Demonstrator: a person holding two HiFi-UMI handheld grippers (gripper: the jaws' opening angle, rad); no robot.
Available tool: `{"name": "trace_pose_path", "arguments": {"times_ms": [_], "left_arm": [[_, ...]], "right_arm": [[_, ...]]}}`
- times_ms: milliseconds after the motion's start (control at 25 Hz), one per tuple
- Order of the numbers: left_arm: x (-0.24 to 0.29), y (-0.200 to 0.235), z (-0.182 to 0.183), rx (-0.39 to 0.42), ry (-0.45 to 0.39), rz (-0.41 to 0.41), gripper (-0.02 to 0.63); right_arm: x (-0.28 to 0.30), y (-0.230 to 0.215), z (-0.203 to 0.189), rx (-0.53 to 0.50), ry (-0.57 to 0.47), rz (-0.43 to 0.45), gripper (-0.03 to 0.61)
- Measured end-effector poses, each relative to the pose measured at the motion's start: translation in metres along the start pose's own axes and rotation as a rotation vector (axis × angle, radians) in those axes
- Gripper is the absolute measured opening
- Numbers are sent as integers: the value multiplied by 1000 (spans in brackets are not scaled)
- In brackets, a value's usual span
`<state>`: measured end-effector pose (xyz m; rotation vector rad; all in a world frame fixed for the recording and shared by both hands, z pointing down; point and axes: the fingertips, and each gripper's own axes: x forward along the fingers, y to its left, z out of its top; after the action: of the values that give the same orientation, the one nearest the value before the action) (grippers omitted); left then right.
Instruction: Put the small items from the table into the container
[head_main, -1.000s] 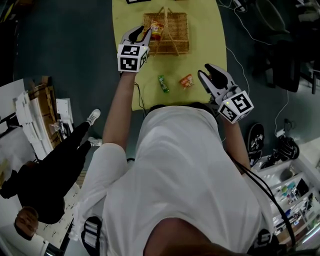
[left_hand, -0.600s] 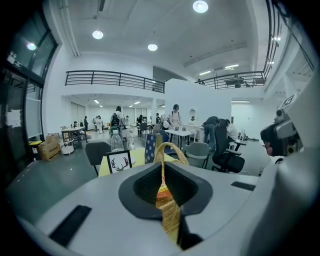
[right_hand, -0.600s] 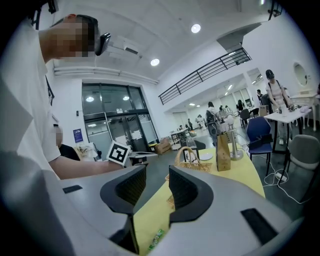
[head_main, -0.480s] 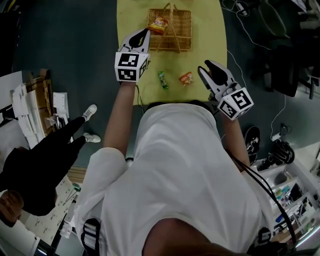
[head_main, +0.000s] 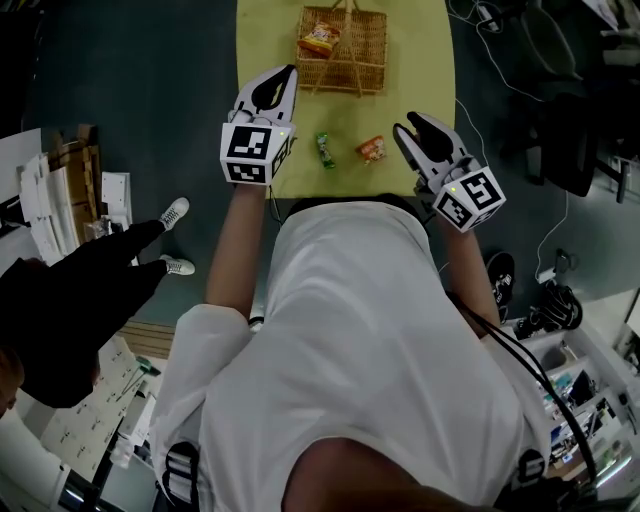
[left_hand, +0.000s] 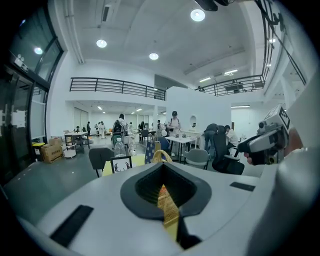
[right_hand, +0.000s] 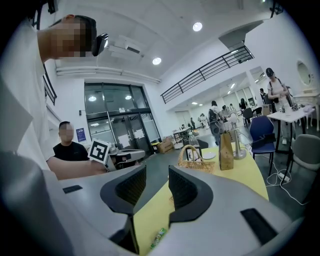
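Snack packet (head_main: 322, 38) lies inside the basket (head_main: 368, 55), so one item looks done. Two remain on the yellow surface (head_main: 260, 40), short of the basket: a green sweet (head_main: 324, 150) and an orange packet (head_main: 371, 149), near each other. Outward, the left tool (head_main: 289, 72) is closed and empty, while the right tool (head_main: 408, 126) has its jaws apart, empty, beside the orange packet.
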<state>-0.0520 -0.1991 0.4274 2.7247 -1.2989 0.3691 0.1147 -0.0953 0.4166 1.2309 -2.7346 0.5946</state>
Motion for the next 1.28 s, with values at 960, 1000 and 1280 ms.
{"name": "trace_pose_path", "arguments": {"times_ms": [960, 1000, 1280], "left_arm": [[-31, -44, -34, -116, 42, -29, 8], [-34, -45, -37, -126, 47, -26, 9], [-73, -47, -52, -141, 91, 7, 9]], "right_arm": [[16, -47, -111, 87, 228, -12, 149], [18, -51, -124, 103, 253, -20, 150], [22, -51, -201, 170, 415, -49, 187]]}}
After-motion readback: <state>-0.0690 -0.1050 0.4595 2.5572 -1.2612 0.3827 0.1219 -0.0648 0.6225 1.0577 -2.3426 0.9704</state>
